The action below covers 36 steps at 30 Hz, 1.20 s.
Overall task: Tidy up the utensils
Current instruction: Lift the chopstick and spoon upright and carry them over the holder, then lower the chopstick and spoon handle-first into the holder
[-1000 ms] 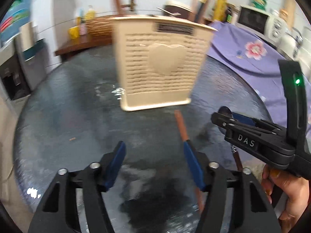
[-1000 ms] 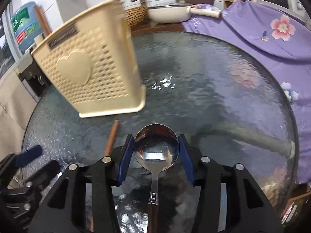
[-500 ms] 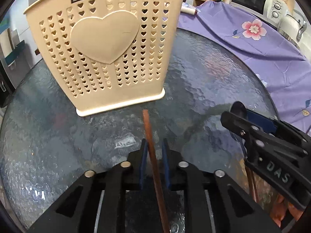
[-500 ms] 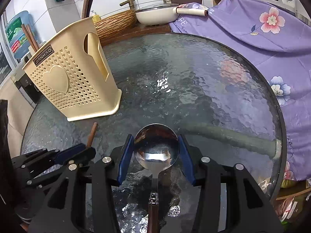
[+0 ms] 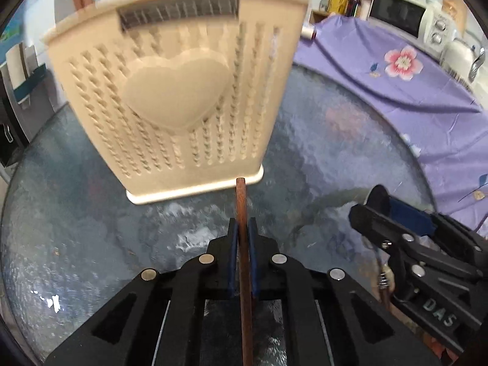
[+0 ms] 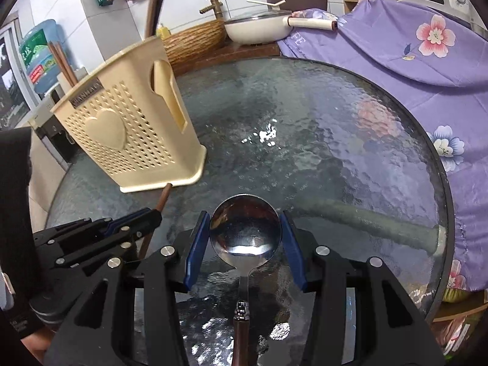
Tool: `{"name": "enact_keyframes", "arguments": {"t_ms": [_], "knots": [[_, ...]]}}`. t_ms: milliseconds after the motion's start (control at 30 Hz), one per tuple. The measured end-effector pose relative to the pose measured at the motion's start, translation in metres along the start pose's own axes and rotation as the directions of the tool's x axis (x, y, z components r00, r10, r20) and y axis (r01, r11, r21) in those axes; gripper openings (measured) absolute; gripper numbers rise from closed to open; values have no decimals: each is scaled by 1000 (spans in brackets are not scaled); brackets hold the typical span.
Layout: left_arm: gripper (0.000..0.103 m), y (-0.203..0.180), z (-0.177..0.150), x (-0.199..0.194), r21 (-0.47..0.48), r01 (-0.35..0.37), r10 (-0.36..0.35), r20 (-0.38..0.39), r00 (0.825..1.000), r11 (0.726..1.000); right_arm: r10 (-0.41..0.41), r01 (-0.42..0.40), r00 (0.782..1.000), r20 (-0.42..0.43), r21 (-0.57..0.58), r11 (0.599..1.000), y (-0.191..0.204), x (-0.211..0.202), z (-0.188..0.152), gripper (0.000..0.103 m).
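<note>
A cream perforated utensil holder (image 5: 180, 103) with a raised heart stands on the round glass table (image 5: 335, 140); it also shows in the right wrist view (image 6: 134, 131). My left gripper (image 5: 242, 238) is shut on a brown wooden chopstick (image 5: 242, 213) whose tip points at the holder's base. My right gripper (image 6: 244, 235) is shut on a metal spoon (image 6: 245, 228) by its bowl, with the brown handle running back toward the camera. The right gripper (image 5: 405, 228) shows at the right of the left wrist view. Brown utensil handles (image 6: 154, 6) stick up from the holder.
A purple floral cloth (image 6: 411, 45) covers the counter to the right. A white pan (image 6: 259, 29) and a woven basket (image 6: 195, 42) sit behind the table. A microwave (image 5: 396, 12) stands at the back right.
My left gripper closed on the chopstick a second ago and now holds it, a little farther from the holder. My right gripper has kept its hold on the spoon.
</note>
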State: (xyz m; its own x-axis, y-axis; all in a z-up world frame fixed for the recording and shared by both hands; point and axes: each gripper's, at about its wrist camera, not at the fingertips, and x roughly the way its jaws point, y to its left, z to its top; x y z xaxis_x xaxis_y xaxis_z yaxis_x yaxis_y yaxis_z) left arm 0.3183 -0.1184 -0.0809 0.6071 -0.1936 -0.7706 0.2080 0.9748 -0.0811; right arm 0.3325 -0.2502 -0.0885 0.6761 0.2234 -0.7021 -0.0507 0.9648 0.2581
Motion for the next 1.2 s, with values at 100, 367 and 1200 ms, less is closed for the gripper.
{"name": "enact_keyframes", "arguments": {"t_ms": [100,367,1200], "knots": [[7,5,3,-25,-13,21,-20,62,998,1000,21,-21,999,31,-14,1000,5,-13,4,47],[7,37,-3,-110,-69,93,-74,245,967,993,82,-72,991,106,-98,993,35,-56,13,47],[7,58,-2,-187,-47,115,-86,405,910,992,223,-189,958,178,-190,963,86,-116,33,47]]}}
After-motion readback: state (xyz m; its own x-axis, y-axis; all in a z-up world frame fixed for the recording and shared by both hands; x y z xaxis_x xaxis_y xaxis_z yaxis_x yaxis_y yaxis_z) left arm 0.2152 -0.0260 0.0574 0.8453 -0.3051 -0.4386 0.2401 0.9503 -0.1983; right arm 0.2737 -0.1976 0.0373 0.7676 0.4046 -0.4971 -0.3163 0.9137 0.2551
